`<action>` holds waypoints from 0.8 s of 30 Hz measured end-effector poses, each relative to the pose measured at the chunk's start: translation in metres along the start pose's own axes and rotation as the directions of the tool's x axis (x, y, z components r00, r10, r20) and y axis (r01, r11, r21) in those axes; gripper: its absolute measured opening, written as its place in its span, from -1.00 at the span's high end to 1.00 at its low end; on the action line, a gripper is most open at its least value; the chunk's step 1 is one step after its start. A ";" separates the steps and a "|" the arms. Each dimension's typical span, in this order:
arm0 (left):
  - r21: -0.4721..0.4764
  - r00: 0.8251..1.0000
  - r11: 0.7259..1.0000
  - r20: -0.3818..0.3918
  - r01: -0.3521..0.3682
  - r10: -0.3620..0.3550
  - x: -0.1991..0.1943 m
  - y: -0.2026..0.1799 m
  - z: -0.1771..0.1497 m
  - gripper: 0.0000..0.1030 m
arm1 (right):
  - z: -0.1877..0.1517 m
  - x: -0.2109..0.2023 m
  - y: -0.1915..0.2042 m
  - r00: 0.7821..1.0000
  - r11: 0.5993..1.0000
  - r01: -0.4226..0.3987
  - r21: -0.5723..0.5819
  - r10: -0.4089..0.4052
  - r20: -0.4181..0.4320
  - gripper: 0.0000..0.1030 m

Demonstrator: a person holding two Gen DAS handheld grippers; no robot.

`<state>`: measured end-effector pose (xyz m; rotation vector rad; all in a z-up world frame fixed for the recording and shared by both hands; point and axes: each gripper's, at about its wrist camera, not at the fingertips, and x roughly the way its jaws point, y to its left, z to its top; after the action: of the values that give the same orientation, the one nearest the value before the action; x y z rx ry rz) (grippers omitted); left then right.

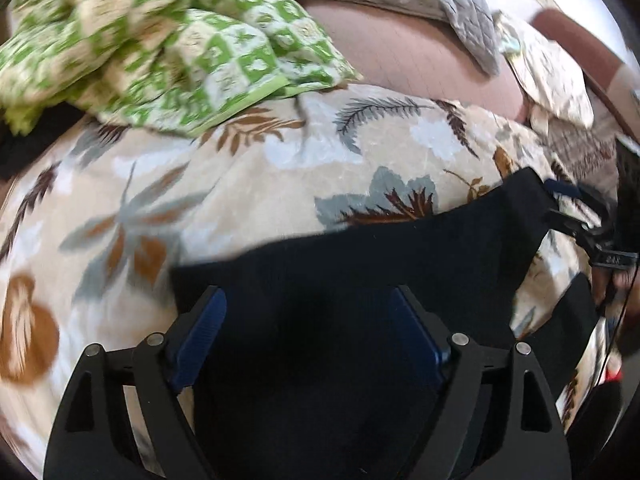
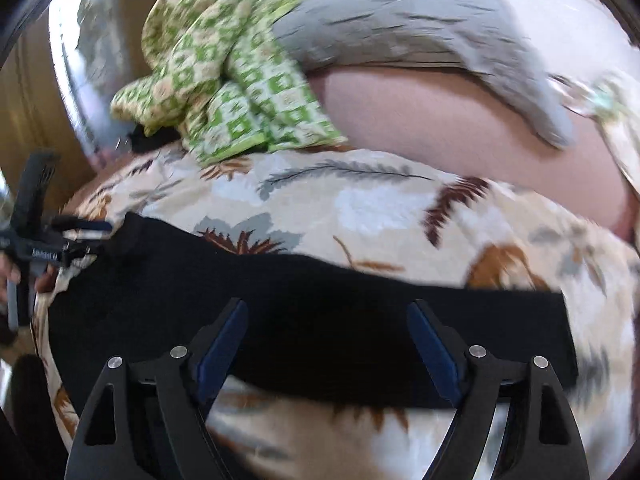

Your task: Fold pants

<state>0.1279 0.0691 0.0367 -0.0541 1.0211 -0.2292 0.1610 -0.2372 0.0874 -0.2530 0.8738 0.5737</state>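
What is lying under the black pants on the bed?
The black pants lie flat on a leaf-print bedspread, visible all around them. The part beneath the pants is covered, so anything else there cannot be seen.

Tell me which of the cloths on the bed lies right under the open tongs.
The black pants, a flat dark band across the leaf-print bedspread; the green checked cloth and grey quilt lie farther back.

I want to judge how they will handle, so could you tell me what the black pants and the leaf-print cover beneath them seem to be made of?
Black pants: apparently soft matte fabric, possibly knit; no sheen, lying limp and flat. Leaf-print cover: apparently plush, fleecy cloth with a slight sheen; motion blur leaves the weave open.
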 end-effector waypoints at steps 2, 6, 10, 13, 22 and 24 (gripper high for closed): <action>0.066 1.000 0.998 -0.012 -0.012 0.013 0.009 -0.001 0.008 -0.64 | 0.009 0.015 0.007 1.000 0.996 -0.020 -0.084 0.018 -0.026 -0.61; 0.189 0.996 0.981 -0.061 -0.047 0.060 0.032 -0.006 0.016 -0.64 | 0.016 0.049 0.017 0.994 0.977 -0.026 -0.211 0.003 -0.107 -0.65; 0.302 0.983 0.947 -0.106 -0.113 0.151 0.058 -0.012 0.016 -0.64 | 0.013 0.076 0.015 0.983 0.967 0.014 -0.254 -0.059 -0.171 -0.62; 0.282 0.984 0.954 -0.111 -0.103 0.139 0.066 -0.009 0.017 -0.62 | 0.007 0.088 0.015 0.977 0.970 -0.008 -0.241 -0.043 -0.208 -0.40; 0.233 0.993 0.965 0.021 -0.121 0.120 0.006 -0.013 -0.004 0.94 | -0.007 0.031 0.027 0.991 0.972 0.110 -0.210 -0.124 -0.058 0.73; 0.229 0.993 0.967 0.068 -0.113 0.100 -0.018 -0.019 -0.014 0.94 | -0.014 0.003 0.033 0.988 0.966 0.147 -0.212 -0.153 -0.009 0.84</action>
<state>0.1040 0.0557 0.0469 0.2059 0.9325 -0.2465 0.1349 -0.2152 0.0775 -0.5164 0.8106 0.5226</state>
